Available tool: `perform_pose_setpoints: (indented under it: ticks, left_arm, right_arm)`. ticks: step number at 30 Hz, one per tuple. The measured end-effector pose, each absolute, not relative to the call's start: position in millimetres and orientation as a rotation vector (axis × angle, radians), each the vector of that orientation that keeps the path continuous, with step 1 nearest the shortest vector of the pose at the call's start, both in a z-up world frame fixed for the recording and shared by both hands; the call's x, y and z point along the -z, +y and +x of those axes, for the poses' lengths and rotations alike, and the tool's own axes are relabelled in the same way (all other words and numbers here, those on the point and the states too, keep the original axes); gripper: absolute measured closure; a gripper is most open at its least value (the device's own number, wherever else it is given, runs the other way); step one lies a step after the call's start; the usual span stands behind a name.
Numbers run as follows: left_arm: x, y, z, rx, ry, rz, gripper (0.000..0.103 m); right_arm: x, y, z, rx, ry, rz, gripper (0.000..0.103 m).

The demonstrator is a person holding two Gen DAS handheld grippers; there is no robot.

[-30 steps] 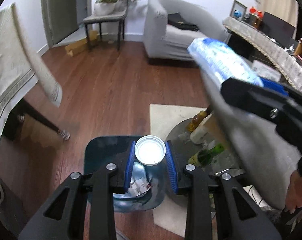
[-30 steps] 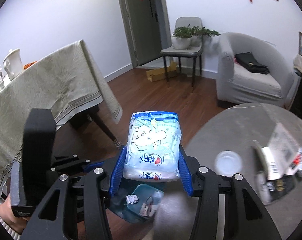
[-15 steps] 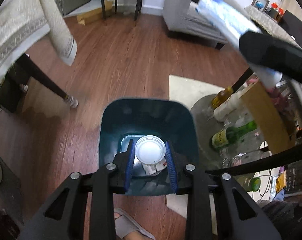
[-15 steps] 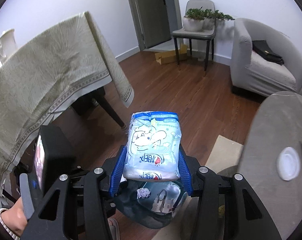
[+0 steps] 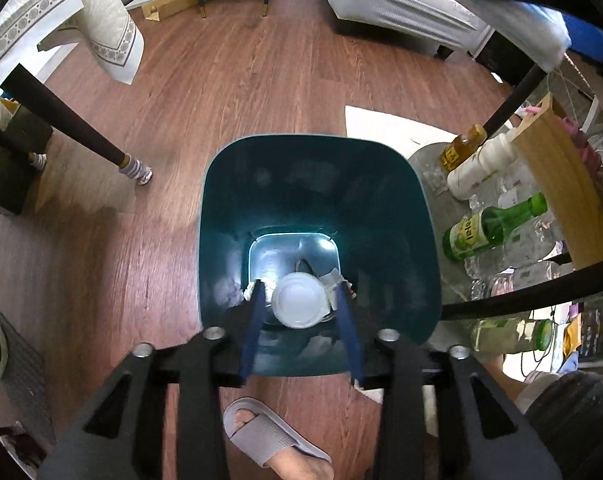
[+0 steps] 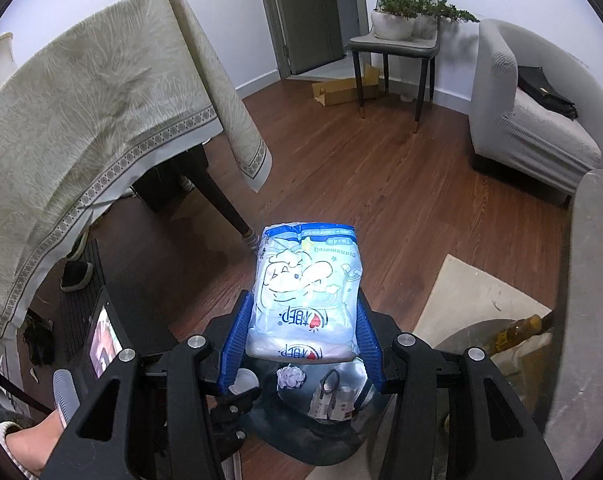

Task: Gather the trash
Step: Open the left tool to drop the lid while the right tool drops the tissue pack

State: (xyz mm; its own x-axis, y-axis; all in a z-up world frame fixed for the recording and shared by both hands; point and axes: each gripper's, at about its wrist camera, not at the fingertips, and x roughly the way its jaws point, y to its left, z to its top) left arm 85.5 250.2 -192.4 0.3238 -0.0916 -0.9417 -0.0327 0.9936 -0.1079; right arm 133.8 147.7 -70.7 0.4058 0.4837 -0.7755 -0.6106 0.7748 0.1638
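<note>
the pale blue plastic tissue pack point(image 6: 306, 294) bore a cartoon dog, the word "cinnamoroll" and a red heart logo. the right gripper point(image 6: 303, 344) was clamped on its sides, above the dark teal plastic trash bin point(image 6: 301, 436). the left gripper point(image 5: 299, 312) pointed into that bin point(image 5: 317, 168), jaws opening, with a gap between the blue pads point(image 5: 253, 320) and the round white plastic lid point(image 5: 299, 300). half a second earlier those pads gripped the lid. a green glass bottle point(image 5: 493, 228) lay nearby, label unreadable.
</note>
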Motion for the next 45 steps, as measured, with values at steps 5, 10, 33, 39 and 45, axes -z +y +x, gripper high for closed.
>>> perform_pose_setpoints:
  ticks: [5,10,33,39,45]
  left_arm:
    - [187,258,81,0.046,1.222,-0.126,0.048]
    - [173,269,76,0.008,1.188,-0.135,0.045]
    - [46,289,46,-0.038,0.913,-0.173,0.045]
    - [25,289,40,-0.036,0.869,-0.171,0.045]
    - [7,287,36,-0.028,0.820,-0.176,0.037]
  right_arm:
    - [80,153,139,-0.687,0.942,-0.155,0.053]
    - [93,156,145,-0.672,0.971,-0.149,0.053]
    - [185,187,140,-0.663,1.177,-0.221,0.053]
    - [197,193,134,-0.670,1.217,-0.262,0.052]
    - [202,192,131,-0.672,1.226,-0.287,0.031]
